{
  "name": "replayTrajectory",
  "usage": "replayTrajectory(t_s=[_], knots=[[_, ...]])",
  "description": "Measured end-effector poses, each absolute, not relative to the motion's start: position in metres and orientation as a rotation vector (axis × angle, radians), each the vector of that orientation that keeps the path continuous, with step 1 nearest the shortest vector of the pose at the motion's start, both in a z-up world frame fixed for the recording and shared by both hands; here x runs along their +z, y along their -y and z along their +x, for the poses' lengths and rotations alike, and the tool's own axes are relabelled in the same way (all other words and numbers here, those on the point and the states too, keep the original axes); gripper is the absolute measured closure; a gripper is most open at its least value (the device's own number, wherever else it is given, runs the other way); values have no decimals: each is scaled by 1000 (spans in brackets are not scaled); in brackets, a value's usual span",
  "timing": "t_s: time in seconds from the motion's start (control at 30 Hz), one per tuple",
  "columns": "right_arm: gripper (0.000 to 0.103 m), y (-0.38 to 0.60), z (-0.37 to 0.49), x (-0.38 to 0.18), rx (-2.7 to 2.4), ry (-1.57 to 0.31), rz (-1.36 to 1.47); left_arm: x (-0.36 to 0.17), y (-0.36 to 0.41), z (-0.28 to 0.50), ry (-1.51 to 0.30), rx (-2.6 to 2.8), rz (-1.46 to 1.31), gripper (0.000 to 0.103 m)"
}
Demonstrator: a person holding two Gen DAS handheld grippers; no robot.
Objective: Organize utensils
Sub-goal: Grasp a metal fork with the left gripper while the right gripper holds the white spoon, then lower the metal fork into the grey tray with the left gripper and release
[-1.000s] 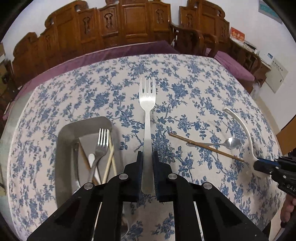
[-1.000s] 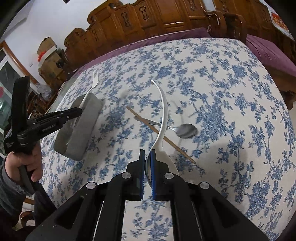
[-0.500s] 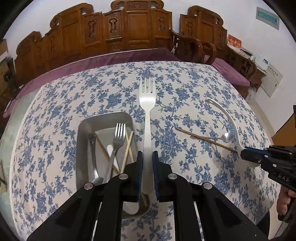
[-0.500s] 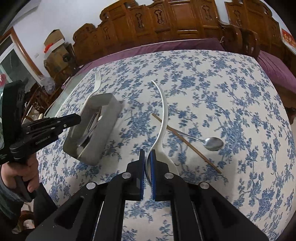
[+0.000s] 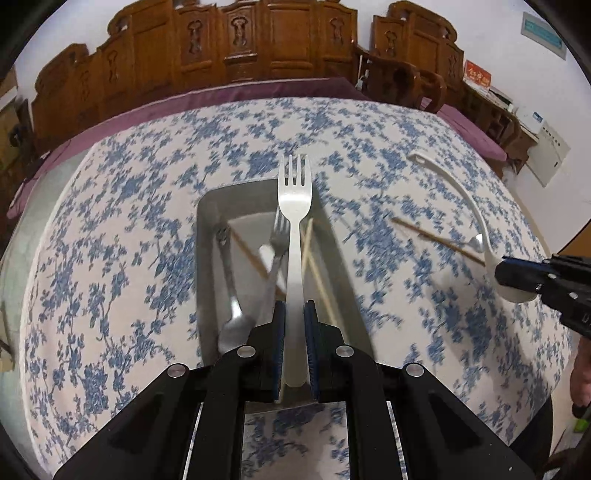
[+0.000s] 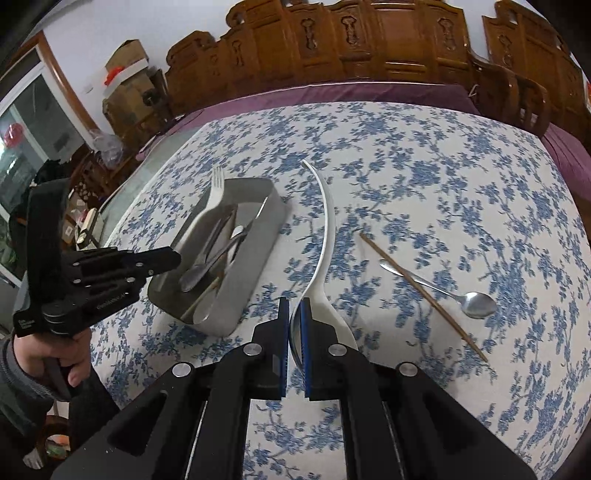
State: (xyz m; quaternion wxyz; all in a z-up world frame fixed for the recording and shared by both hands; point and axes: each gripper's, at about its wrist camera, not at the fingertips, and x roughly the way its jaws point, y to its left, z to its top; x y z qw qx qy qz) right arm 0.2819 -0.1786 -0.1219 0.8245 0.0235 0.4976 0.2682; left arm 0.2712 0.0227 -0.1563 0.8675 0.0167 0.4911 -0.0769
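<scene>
Left gripper point(image 5: 294, 332) clamps the fork point(image 5: 294, 236) over the tray point(image 5: 207, 258), mid-counter. Right gripper point(image 6: 294, 343) pinches the ladle point(image 6: 325, 258) by its bowl. Advice: lower fork lengthwise among tray utensils, then release.

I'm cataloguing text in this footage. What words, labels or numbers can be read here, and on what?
Nothing reads in full.
Left tongs, body print: too small to read.
Right tongs, white letters cut off at the frame edge.
Red sign: gold characters, blurred.
Teal wall plaque: blurred.
</scene>
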Motion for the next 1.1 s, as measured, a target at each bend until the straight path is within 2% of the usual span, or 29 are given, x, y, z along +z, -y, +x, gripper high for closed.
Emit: replayTrajectory(t_s=[0.53,0.97,1.0,1.1], knots=[[96,144,282,-129,608,-1083,2,-195,-37,295,-1097,-142,29,93],[96,123,286,-127,632,-1080,-12,-193,-43,301,-1101,-139,10,93],[96,120,286,-126,635,-1078,-12,-191,-44,300,-1097,-141,8,92],[96,111,287,-125,644,-1076,-7,-182,-49,295,-1079,-145,5,78]])
